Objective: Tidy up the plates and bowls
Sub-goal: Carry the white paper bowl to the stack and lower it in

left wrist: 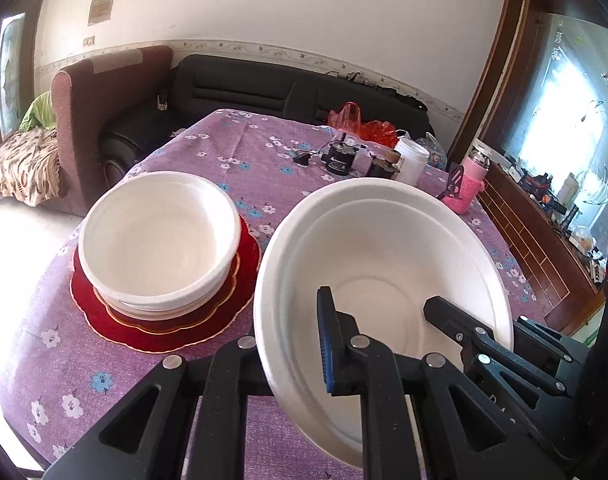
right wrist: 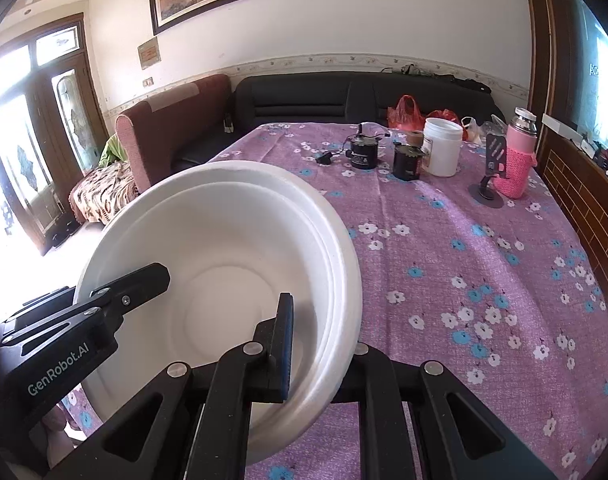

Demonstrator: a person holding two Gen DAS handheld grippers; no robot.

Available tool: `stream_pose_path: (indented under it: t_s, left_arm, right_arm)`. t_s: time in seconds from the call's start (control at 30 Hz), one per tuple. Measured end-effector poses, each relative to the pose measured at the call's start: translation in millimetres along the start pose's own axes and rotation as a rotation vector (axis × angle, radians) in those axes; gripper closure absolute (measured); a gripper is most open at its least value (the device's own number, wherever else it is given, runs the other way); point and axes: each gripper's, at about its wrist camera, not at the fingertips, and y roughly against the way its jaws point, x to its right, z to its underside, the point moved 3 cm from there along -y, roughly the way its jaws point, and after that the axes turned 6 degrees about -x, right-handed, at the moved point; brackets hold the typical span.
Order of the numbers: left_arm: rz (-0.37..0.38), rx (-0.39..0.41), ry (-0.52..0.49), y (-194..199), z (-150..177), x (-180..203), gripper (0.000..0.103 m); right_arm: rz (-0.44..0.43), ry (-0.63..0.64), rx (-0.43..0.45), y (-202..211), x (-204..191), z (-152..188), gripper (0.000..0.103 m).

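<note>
Left wrist: both jaws pinch the white bowl's [left wrist: 384,248] opposite rims.

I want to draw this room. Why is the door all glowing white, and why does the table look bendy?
Right wrist view: sunlight overexposes the door, washing it white. Both views: the fisheye lens curves the table and darkens the corners.

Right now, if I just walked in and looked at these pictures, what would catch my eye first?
First, the big white bowl held tilted above the purple flowered tablecloth, with the left gripper and the right gripper each clamped on its rim from opposite sides. Next, to its left, a stack of white bowls sits on red plates. At the table's far end stand a white jar and a pink bottle.
</note>
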Motion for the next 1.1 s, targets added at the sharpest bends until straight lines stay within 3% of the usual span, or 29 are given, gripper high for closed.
stream_pose_path:
  t_s: [0.4, 0.6, 0.83, 1.1]
  left_arm:
    - [-0.099, 0.011, 0.113, 3, -12, -65, 0.090]
    - [-0.146, 0.011, 0.116, 8, -21, -89, 0.090]
    - [-0.187, 0.028, 0.114, 14, -54, -115, 0.090]
    - [-0.260, 0.000, 0.123, -12, -71, -141, 0.090]
  right_arm:
    - [-0.112, 0.034, -0.042, -37, -53, -23, 0.090]
    - [-0.141, 0.068, -0.040, -44, -80, -39, 0.090]
    - [-0.166, 0.113, -0.035, -57, -109, -76, 0.090]
    - [-0.163, 0.143, -0.088, -96, -133, -94, 0.090]
